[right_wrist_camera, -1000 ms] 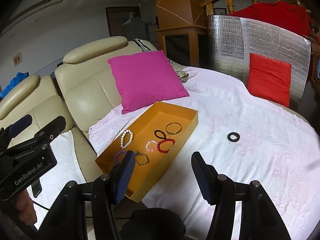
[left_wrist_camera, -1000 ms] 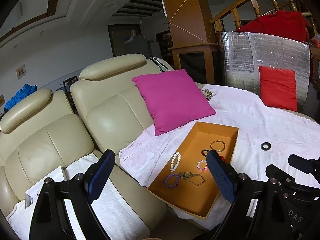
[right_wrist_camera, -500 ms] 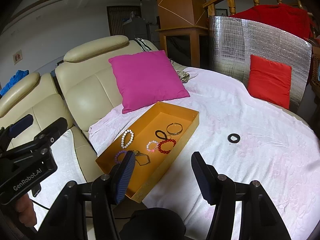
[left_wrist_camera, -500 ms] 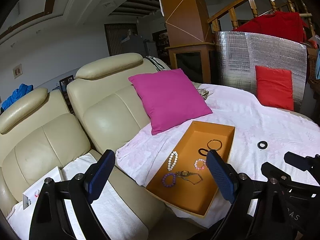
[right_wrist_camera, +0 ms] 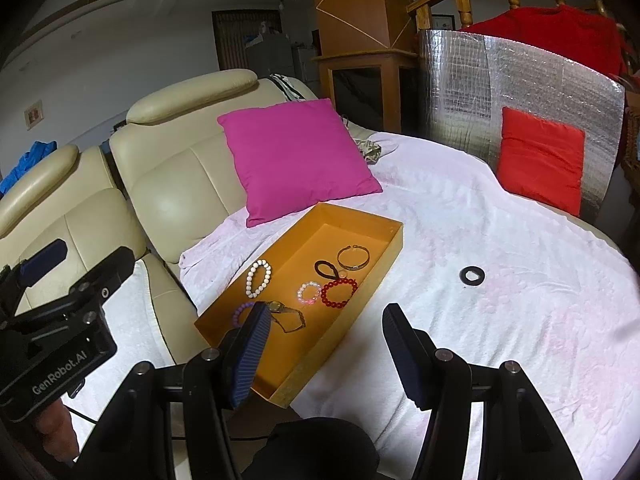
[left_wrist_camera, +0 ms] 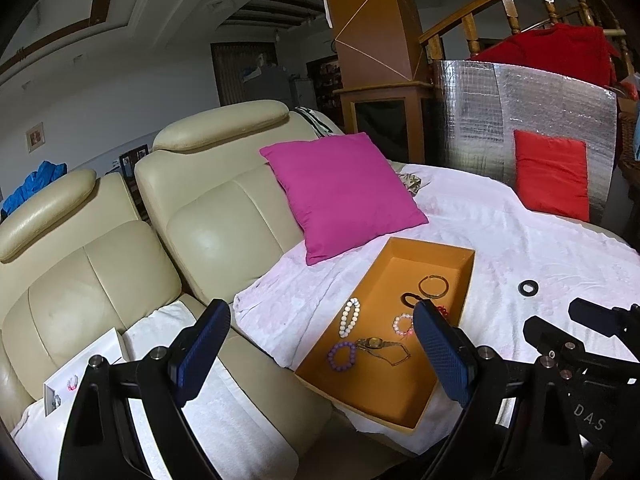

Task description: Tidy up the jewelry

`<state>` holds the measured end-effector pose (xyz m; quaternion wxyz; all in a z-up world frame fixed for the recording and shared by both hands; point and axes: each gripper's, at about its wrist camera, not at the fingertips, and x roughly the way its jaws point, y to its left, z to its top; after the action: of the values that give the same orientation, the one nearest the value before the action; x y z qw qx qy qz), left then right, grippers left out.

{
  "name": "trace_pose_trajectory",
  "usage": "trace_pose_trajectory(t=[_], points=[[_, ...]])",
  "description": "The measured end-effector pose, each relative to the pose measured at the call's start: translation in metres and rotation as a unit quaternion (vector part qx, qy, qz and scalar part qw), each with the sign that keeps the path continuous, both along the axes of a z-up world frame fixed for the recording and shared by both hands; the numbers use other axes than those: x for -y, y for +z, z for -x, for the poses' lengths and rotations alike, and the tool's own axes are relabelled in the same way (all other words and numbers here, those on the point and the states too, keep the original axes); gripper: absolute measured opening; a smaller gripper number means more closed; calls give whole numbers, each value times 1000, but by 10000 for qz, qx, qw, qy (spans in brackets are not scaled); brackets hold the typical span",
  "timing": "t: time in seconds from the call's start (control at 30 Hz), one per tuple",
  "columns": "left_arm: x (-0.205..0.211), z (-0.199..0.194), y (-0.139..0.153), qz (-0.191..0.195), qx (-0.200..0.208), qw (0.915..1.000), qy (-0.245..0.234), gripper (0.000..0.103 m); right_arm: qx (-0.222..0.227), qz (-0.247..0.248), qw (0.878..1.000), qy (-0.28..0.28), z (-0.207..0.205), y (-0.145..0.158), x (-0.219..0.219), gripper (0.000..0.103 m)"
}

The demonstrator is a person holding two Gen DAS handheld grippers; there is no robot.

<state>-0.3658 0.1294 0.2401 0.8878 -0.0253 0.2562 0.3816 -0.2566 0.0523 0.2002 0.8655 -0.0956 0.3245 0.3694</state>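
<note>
Both grippers held above the near edge of the cloth, jaws spread wide and holding nothing: left gripper (left_wrist_camera: 320,344) over the sofa side, right gripper (right_wrist_camera: 326,344) over the tray's near corner.

Orange tray (right_wrist_camera: 390,240) lying flat on the white cloth (right_wrist_camera: 520,300), long side running away from the cameras. Inside it, laid apart from one another: white bead bracelet (right_wrist_camera: 258,278) by the left wall, purple bead bracelet (left_wrist_camera: 342,356) nearer the front, gold watch (left_wrist_camera: 376,344) just beside the purple one with its band trailing right. Further right, small pink bead bracelet (right_wrist_camera: 309,292) touching or nearly touching red bead bracelet (right_wrist_camera: 339,292); hard to tell which from here. Behind those, black loop (right_wrist_camera: 326,269) and thin gold bangle (right_wrist_camera: 353,257).

Black ring (right_wrist_camera: 472,275) alone on the cloth, well apart from the tray on its right.

Magenta cushion (right_wrist_camera: 296,156) propped behind the tray against the cream sofa (left_wrist_camera: 200,216). Red cushion (right_wrist_camera: 540,160) leaning on a silver foil panel (right_wrist_camera: 480,80) at the far right. White card (left_wrist_camera: 84,376) with small earrings lying on the sofa seat at the left.
</note>
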Motion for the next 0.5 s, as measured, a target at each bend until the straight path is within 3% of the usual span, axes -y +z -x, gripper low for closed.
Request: trace_pose_trajectory(t=[0.5], points=[[-26,6,-6,194,74,9998,80,93,53,136,9999,73,4,-3,-28,63]])
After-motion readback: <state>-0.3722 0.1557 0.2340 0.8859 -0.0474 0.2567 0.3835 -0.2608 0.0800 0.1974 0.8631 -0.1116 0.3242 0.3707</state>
